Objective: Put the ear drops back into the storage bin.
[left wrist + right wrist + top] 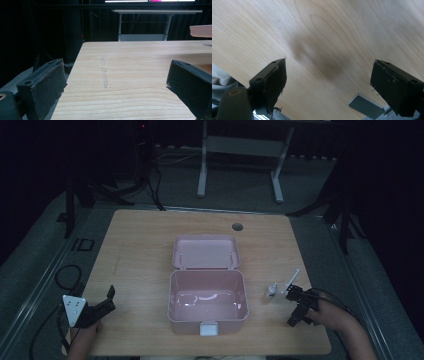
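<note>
Sitting open on the worktop (pixel 140 240): pink box (pixel 207 301) | both grippers, left (pixel 113 82) and right (pixel 328 85), spread wide, holding nothing | small white thing (pixel 272 290) near right gripper, too tiny to tell

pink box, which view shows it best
The high view: the pink box sits mid-table with its lid swung open behind it, the inside and the white front latch both plain. The left gripper view catches just a pink edge at far right. The right gripper view looks down at bare wood.
</note>
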Tool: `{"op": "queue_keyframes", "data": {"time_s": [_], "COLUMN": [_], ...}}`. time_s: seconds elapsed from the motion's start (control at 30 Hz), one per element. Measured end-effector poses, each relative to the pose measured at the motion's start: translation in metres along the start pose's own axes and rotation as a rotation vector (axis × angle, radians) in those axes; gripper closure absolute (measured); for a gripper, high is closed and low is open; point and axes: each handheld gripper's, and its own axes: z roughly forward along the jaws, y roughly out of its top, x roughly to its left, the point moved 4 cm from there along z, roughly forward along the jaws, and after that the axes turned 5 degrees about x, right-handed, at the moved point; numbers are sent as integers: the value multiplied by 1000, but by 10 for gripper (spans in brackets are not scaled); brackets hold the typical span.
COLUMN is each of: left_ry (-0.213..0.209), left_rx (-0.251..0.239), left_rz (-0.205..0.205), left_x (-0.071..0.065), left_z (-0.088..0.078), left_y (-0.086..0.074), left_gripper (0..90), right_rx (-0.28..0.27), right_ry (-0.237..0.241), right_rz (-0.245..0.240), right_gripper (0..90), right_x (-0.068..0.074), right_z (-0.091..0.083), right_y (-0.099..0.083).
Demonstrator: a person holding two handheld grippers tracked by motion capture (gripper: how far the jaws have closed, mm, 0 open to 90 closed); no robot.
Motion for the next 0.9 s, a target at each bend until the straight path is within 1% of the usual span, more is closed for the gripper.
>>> {"op": "queue_keyframes", "data": {"time_s": [0.07, 0.13, 0.17, 0.23, 0.3, 0.33, 0.4, 0.47, 0.63, 0.67, 0.73, 0.8, 0.83, 0.9], "left_ry": [0, 0, 0, -2, -2, -3, -5, -6, -9, -9, -10, -10, -10, -12], "left_rx": [1, 2, 2, 2, 2, 2, 2, 2, 3, 3, 2, 2, 2, 3], "left_rz": [-1, -1, -1, -1, -3, -3, -3, -1, -1, 0, 0, 1, 1, 2], "left_x": [0, 0, 0, 0, 0, 0, 0, 0, 0, 0, 0, -1, -1, -1], "left_z": [0, 0, 0, 0, 0, 0, 0, 0, 0, 0, 0, 0, 0, 1], "left_y": [0, 0, 0, 0, 0, 0, 0, 0, 0, 0, 0, 0, 0, 0], "left_gripper": [23, 23, 23, 23, 23, 23, 23, 23, 23, 23, 23, 23, 23, 23], "right_rx": [0, -3, -3, 1, 2, 1, -2, -7, -30, -35, -37, -33, -30, -27], "right_ry": [3, 17, 17, -9, -3, 0, 5, 2, -24, -23, -23, -26, -32, -25], "right_rz": [-12, -18, -18, -37, -41, -53, -62, -54, -50, -50, -67, -75, -85, -88], "right_gripper": [126, 119, 119, 119, 119, 119, 127, 127, 136, 148, 171, 216, 217, 239], "right_x": [0, -1, -1, -1, 0, 0, 0, -1, -7, -9, -11, -11, -12, -13], "right_z": [-2, -6, -6, -10, -11, -12, -13, -15, -19, -19, -20, -20, -19, -19], "right_y": [3, 8, 8, 13, 15, 17, 23, 28, 44, 47, 53, 57, 60, 65]}}
